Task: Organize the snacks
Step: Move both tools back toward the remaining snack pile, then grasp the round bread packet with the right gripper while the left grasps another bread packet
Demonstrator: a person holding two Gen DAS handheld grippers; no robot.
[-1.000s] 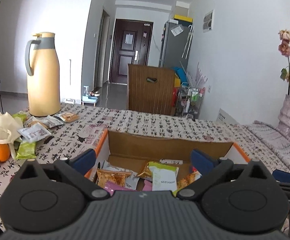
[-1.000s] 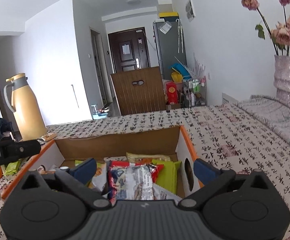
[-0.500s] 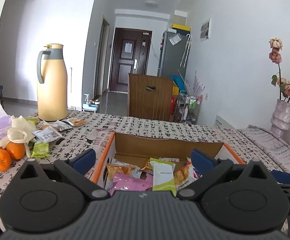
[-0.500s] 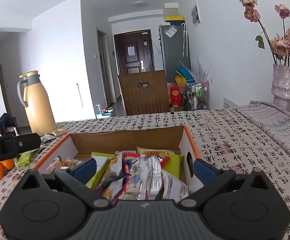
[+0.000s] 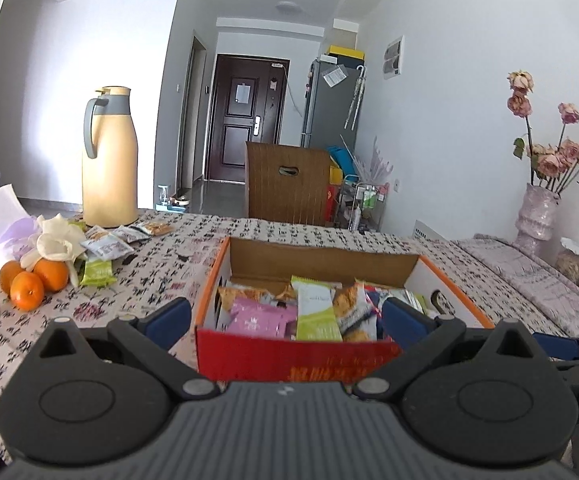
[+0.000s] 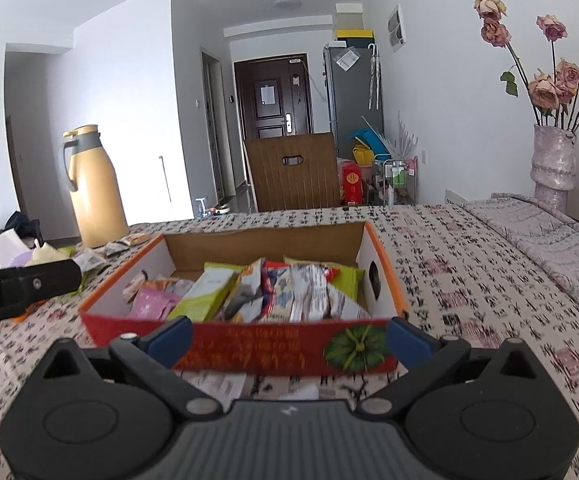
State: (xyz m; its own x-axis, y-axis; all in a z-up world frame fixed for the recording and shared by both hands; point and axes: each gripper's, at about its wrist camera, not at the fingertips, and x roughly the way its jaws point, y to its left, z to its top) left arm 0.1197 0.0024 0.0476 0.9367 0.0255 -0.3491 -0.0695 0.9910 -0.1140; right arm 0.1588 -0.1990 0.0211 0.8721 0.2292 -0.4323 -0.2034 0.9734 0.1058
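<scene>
Straight ahead of both tools sat the cardboard box, its red front wall just beyond the fingertips, already packed with snack packets standing on edge. My left gripper had its jaws spread wide with nothing between them, and my right gripper was likewise parted and empty, neither touching the box. I judged the sorting well along but not finished: off to the far left of the left tool, a scatter of loose packets lay on the cloth near the yellow thermos, beside three oranges and a white glove, well apart from the box. Those were what was left to gather. Everything rested on a table under a cloth printed with black characters. Beyond it I could see a wooden chair back, a dark door, a grey fridge, and to the right a vase of dried roses
</scene>
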